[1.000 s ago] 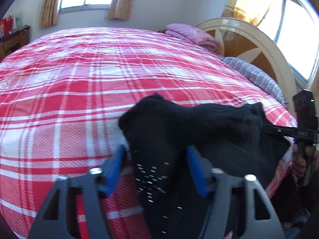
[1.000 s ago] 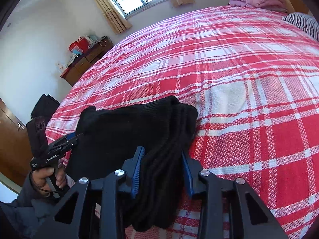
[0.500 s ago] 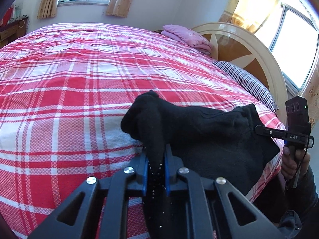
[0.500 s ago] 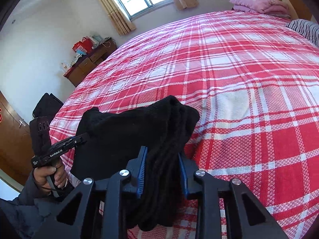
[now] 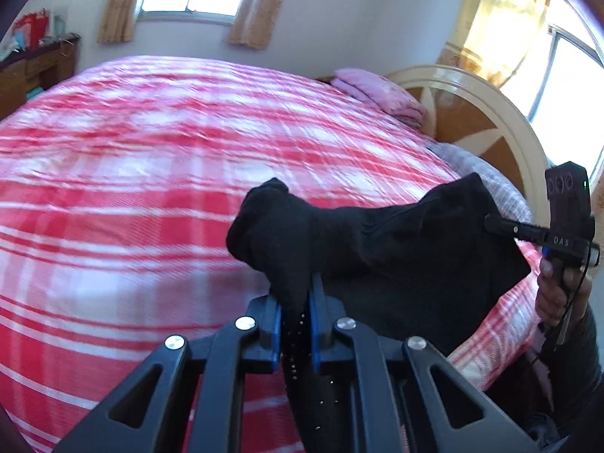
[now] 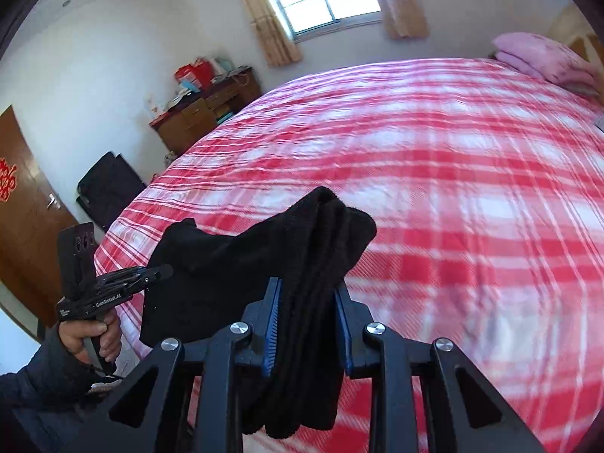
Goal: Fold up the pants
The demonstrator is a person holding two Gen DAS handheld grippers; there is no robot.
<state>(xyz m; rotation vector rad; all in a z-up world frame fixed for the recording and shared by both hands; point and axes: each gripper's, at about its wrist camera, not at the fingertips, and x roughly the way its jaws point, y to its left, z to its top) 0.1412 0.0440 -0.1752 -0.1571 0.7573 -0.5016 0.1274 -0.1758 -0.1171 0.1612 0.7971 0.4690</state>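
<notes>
The black pants point(image 5: 381, 245) hang stretched between my two grippers, lifted above the near edge of the red plaid bed point(image 5: 151, 173). My left gripper point(image 5: 296, 302) is shut on one bunched end of the pants. My right gripper point(image 6: 306, 294) is shut on the other thick, folded end point(image 6: 321, 234). In the left wrist view the right gripper point(image 5: 490, 222) shows at the far right, clamped on the cloth. In the right wrist view the left gripper point(image 6: 166, 271) shows at the left, also on the cloth.
A pink pillow stack point(image 5: 377, 92) and a striped pillow point(image 5: 487, 177) lie by the cream headboard point(image 5: 483, 113). A wooden dresser point(image 6: 204, 113), a dark bag point(image 6: 109, 185) and a door point(image 6: 19, 204) stand beyond the bed's left side.
My left gripper closed on the pants, from wide open one second ago. Both grippers have since lifted the pants off the bed; the background is motion-blurred.
</notes>
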